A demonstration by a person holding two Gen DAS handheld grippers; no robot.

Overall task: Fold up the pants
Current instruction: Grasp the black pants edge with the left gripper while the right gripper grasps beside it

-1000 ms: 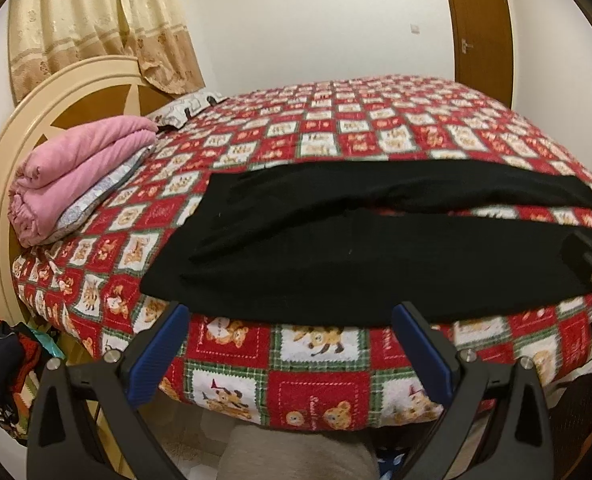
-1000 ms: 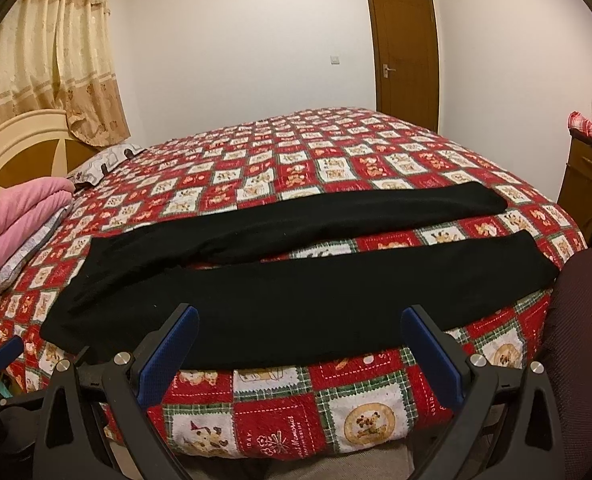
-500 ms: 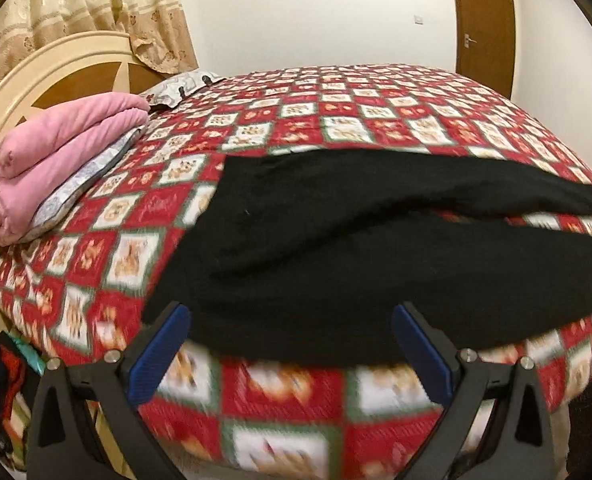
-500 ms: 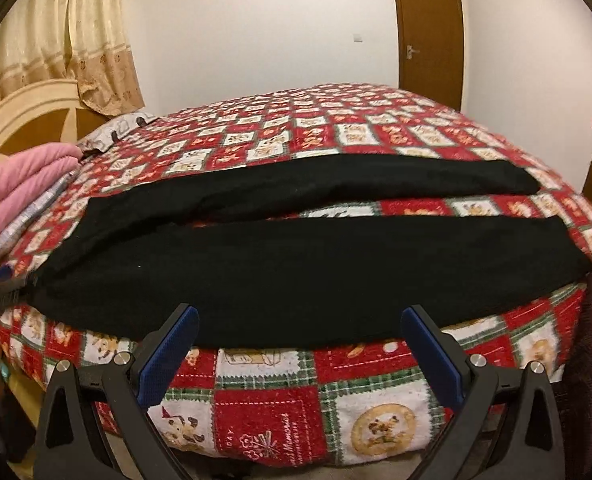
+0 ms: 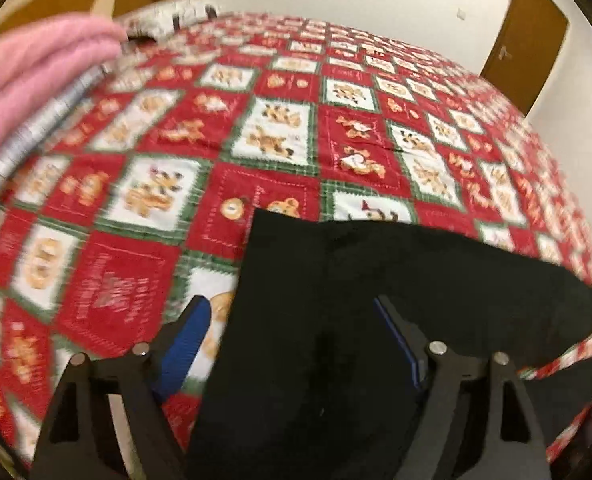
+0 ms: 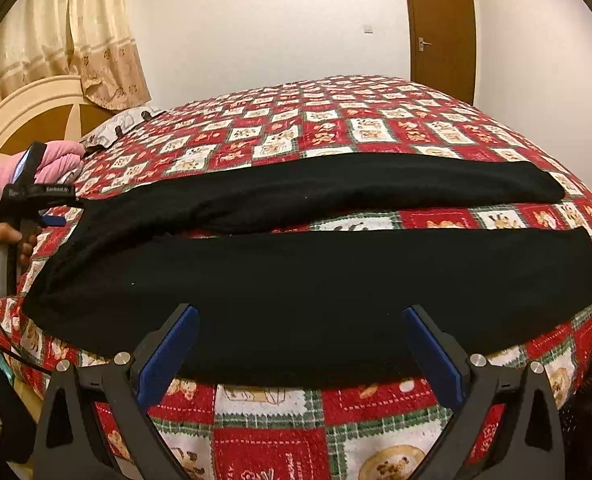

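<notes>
— What has changed on your side?

— My left gripper (image 5: 292,336) has swung across to the waist end of the pants (image 6: 296,280), at the left of the right-wrist frame. Its jaws have just been closing in but are not shut; black cloth lies between them, and I cannot tell if the pads press it yet.

— And the other?

— My right gripper (image 6: 300,344) hangs wide open, holding nothing, low in its frame, over the near leg. The pants lie flat across the quilt (image 6: 376,128), legs parted.

— Meaning?

— I judge the fold hasn't begun; I'm just taking hold.
</notes>
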